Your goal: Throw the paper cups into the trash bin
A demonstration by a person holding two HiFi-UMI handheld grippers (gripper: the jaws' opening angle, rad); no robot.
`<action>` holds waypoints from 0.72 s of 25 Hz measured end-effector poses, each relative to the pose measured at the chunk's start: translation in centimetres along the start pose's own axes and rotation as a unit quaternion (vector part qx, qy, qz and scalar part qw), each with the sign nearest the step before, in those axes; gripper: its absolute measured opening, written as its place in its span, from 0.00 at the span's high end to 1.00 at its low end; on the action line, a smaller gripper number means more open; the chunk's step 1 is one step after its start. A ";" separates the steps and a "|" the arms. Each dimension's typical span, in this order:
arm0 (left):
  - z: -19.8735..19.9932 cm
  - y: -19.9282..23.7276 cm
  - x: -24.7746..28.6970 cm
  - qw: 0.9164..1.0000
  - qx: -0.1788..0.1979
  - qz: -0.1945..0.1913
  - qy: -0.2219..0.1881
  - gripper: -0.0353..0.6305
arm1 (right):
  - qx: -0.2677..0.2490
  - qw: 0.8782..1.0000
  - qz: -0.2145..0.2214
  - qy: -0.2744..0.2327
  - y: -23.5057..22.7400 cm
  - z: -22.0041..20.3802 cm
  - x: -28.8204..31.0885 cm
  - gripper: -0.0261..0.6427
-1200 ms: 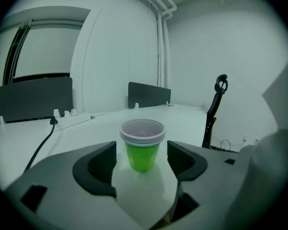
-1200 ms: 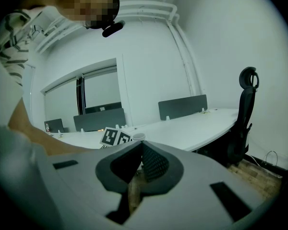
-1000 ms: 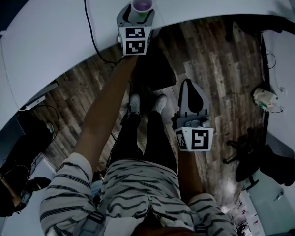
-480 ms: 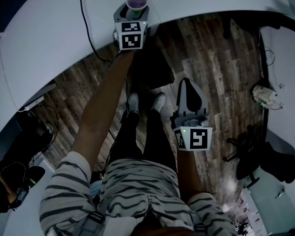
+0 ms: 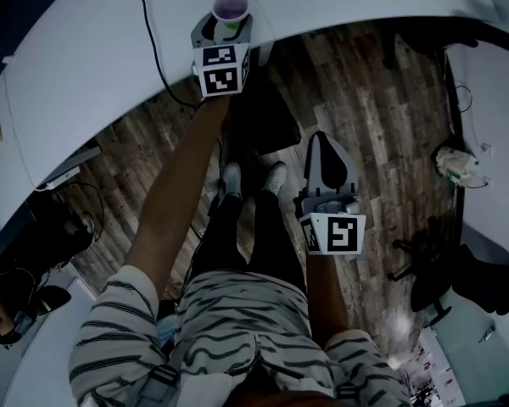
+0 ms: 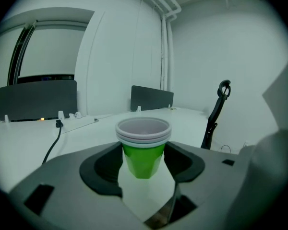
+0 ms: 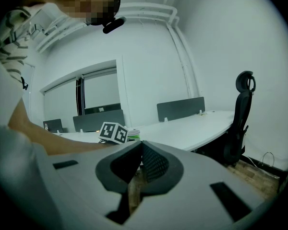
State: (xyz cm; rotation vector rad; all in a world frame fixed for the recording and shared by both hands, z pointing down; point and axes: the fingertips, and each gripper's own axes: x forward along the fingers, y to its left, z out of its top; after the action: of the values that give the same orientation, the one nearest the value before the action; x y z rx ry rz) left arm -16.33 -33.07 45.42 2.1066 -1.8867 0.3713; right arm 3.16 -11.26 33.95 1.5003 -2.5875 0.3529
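The upright green, white-rimmed paper cup (image 6: 143,150) is pinched at 12 o'clock by the left gripper (image 5: 227,24), whose jaws have just been closing, over the white desk (image 5: 85,49); the right gripper (image 5: 326,155), pressed together empty, is seen at 5 o'clock.

Bright green on the wall of the paper cup (image 6: 143,156), white on its stacked rims, pale lilac inside. Plain white across the table (image 5: 85,66), crossed by a black cable (image 5: 153,41). Grey shells and black pads on the left gripper (image 6: 144,147) and right gripper (image 7: 139,150), black-and-white square markers on their cubes. Brown-grey wood planks for the floor (image 5: 382,117). White shirt (image 5: 237,320) with dark wavy stripes, black trousers (image 5: 254,236), white shoes (image 5: 232,179).
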 end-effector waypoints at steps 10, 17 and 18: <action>3.5 -1.3 -5.5 1.000 -0.009 -0.009 -0.025 0.52 | -0.014 1.000 -0.001 -0.002 0.9 1.6 -2.0 0.95; 4.6 -3.0 -8.8 0.999 -0.012 -0.025 -0.032 0.52 | -0.015 1.000 -0.018 -0.008 1.1 2.6 -3.8 0.95; 4.7 -3.3 -9.3 0.999 -0.011 -0.028 -0.032 0.52 | -0.014 1.000 -0.020 -0.009 1.2 2.6 -4.1 0.95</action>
State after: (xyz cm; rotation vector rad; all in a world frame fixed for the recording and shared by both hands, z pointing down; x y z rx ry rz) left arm -14.10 -25.99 37.47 2.1747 -1.8535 0.2729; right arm 4.15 -7.96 30.32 1.5523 -2.5612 0.2994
